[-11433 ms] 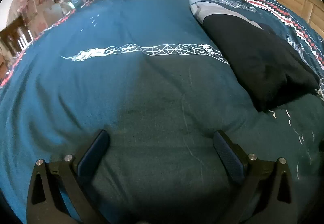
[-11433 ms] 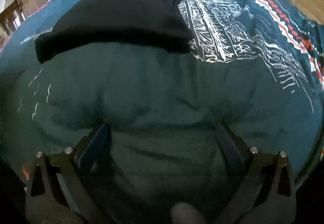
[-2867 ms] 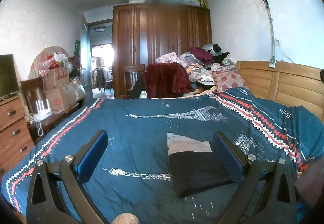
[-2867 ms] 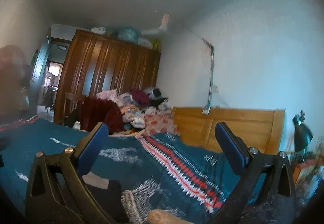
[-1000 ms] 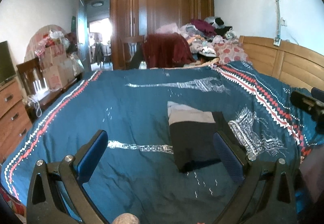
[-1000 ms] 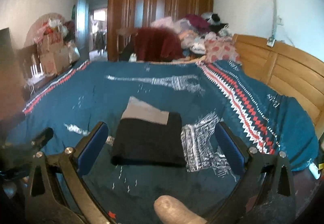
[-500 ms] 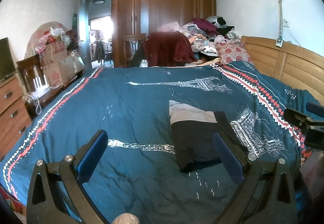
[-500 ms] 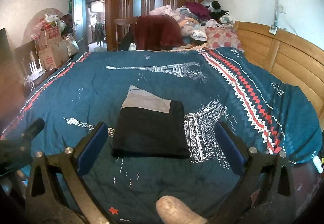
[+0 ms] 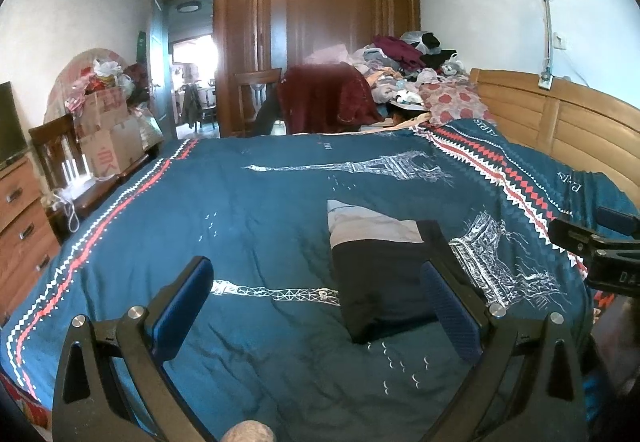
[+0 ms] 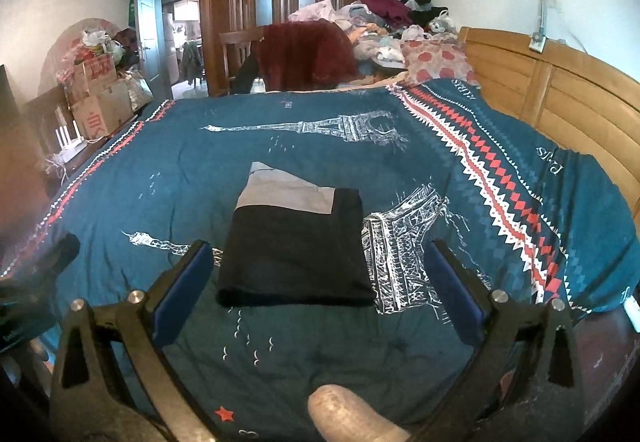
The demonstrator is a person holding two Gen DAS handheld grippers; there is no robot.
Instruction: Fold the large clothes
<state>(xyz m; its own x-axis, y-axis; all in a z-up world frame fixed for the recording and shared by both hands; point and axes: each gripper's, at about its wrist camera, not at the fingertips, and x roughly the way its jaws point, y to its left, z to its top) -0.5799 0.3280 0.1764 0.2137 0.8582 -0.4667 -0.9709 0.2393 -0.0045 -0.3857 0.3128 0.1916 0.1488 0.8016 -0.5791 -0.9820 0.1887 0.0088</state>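
Note:
A black and grey garment (image 10: 294, 242) lies folded into a neat rectangle on the blue bedspread (image 10: 280, 346), grey band at its far end. In the left wrist view the same folded garment (image 9: 380, 274) sits right of centre. My left gripper (image 9: 316, 306) is open and held above the near edge of the bed, empty. My right gripper (image 10: 316, 290) is open too, hovering short of the garment with nothing between its fingers. The right gripper's body shows at the right edge of the left wrist view.
A wooden headboard (image 10: 560, 102) runs along the right. A pile of clothes (image 10: 380, 26) and a dark red garment over a chair (image 10: 304, 54) sit at the far end, before a wooden wardrobe (image 9: 316, 42). Boxes (image 9: 104, 146) and a dresser (image 9: 20, 226) stand left.
Both grippers have barely shifted; the views tilted slightly, showing a little more of the room. The folded garment has not moved. Both grippers stay open.

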